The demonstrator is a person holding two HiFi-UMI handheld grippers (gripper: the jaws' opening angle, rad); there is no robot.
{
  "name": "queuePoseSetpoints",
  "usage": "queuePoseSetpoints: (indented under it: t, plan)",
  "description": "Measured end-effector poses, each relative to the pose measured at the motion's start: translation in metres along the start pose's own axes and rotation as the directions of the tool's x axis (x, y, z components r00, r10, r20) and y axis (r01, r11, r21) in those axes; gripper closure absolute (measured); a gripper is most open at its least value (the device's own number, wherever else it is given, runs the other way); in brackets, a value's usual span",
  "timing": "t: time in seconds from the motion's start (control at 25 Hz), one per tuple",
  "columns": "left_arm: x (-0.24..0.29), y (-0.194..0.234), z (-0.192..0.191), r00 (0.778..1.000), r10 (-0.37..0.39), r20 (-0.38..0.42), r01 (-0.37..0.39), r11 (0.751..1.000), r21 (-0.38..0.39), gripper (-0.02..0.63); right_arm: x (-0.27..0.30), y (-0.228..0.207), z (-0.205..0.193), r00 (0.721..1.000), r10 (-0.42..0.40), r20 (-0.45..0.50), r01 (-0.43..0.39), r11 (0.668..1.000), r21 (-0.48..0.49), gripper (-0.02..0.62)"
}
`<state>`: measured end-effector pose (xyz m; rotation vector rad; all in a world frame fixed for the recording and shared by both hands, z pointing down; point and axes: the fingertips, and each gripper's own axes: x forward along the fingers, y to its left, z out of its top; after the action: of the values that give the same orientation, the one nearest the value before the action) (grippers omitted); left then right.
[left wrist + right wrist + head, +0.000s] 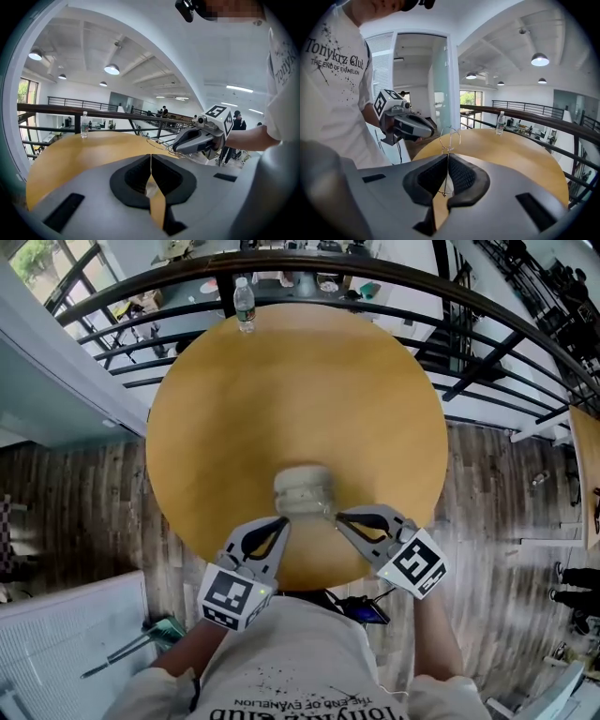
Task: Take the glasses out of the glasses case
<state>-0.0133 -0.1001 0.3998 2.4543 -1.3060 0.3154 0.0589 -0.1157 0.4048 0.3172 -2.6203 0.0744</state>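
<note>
Glasses (449,148): 1 pair in right claw (447,158).

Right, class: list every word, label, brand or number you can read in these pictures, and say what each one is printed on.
"Tonykrz Club": large print on the person's white T-shirt.
"THE END OF EVANELION": smaller line under it on the same shirt; it also shows upside down in the head view.
Water bottle label: too small to read.
Marker cubes: black-and-white square patterns only, no words or numbers.
</note>
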Motion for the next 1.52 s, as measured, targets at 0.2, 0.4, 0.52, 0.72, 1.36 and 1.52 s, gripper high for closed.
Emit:
queuePoseSetpoints:
  t: [0.2, 0.4, 0.52, 0.72, 1.36, 1.52]
  plan:
    - [0.003, -0.007, 0.007, 1.0, 0.0, 0.007, 0.0, 1.0, 0.016, 0.581, -0.012, 0.009, 0.008, 0.995, -0.099, 0.031, 0.096, 0.992, 0.083, 0.563]
    - [0.006, -0.008, 0.016, 1.0, -0.002, 0.021, 0.002, 1.0, 0.017, 0.581, -0.027, 0.008, 0.027, 0.966, -0.198, 0.165, 0.162, 0.964, 0.212, 0.563]
    - [0.005, -0.008, 0.021, 1.0, 0.001, 0.024, -0.001, 1.0, 0.018, 0.581, -0.033, 0.007, 0.034, 0.944, -0.247, 0.219, 0.187, 0.947, 0.262, 0.563]
    - [0.002, -0.008, 0.023, 1.0, 0.006, 0.028, -0.007, 1.0, 0.026, 0.581, -0.038, 0.005, 0.029, 0.917, -0.316, 0.245, 0.223, 0.912, 0.344, 0.563]
    - [-0.003, -0.01, 0.026, 1.0, 0.0, 0.032, -0.001, 0.999, 0.032, 0.581, -0.036, 0.005, 0.031, 0.899, -0.373, 0.231, 0.268, 0.884, 0.383, 0.563]
    - [-0.005, -0.013, 0.026, 1.0, 0.0, 0.027, -0.001, 0.999, 0.032, 0.581, -0.037, 0.005, 0.032, 0.897, -0.376, 0.231, 0.27, 0.882, 0.386, 0.563]
